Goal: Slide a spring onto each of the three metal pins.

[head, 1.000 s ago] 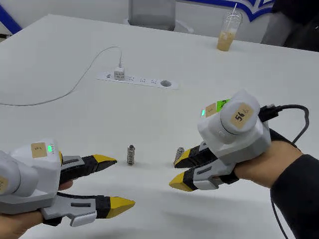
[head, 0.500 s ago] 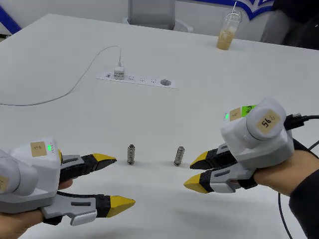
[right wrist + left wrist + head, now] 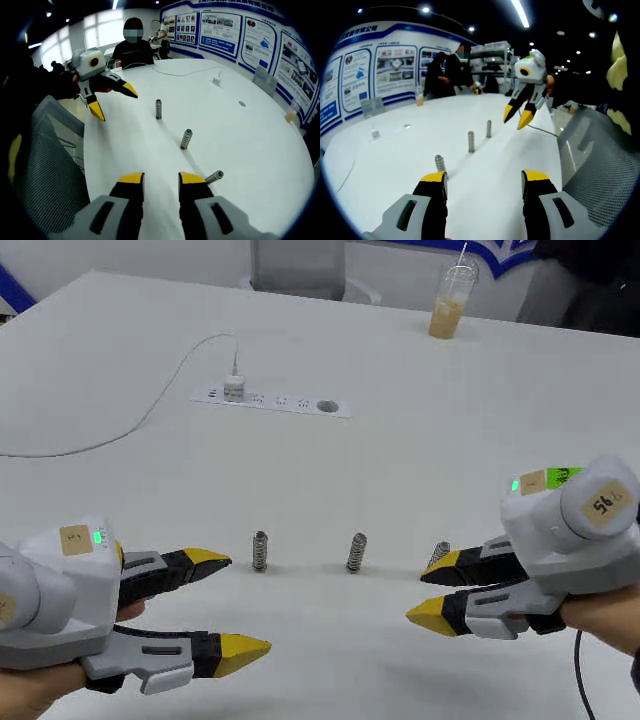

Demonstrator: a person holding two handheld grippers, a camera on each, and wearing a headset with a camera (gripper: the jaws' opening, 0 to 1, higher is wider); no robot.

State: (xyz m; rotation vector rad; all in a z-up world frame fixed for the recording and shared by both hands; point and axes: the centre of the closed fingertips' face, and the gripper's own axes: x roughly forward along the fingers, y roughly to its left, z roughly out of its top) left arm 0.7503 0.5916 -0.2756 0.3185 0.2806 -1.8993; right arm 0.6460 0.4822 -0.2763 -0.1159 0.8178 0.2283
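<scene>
A broad white table (image 3: 420, 450) fills the workspace. At its far side stand a clear plastic cup of pale orange drink with a straw (image 3: 447, 308) and a grey chair back (image 3: 298, 262). A flat white power strip (image 3: 272, 400) lies toward the far left of the table, with a thin white cable (image 3: 150, 412) curving away from it to the left. Blue and white display boards (image 3: 385, 62) line the room's wall.

Three small metal coil springs sit in a row near the front of the table. The left spring (image 3: 260, 551) and the middle spring (image 3: 356, 552) stand upright and apart. The right spring (image 3: 439, 554) leans, just beside the far jaw of the right gripper (image 3: 418, 597); whether they touch cannot be told.

That gripper's yellow-tipped jaws are slightly parted and hold nothing. The left gripper (image 3: 249, 604), at the near left, has its jaws spread wide and empty, close to the left spring.
</scene>
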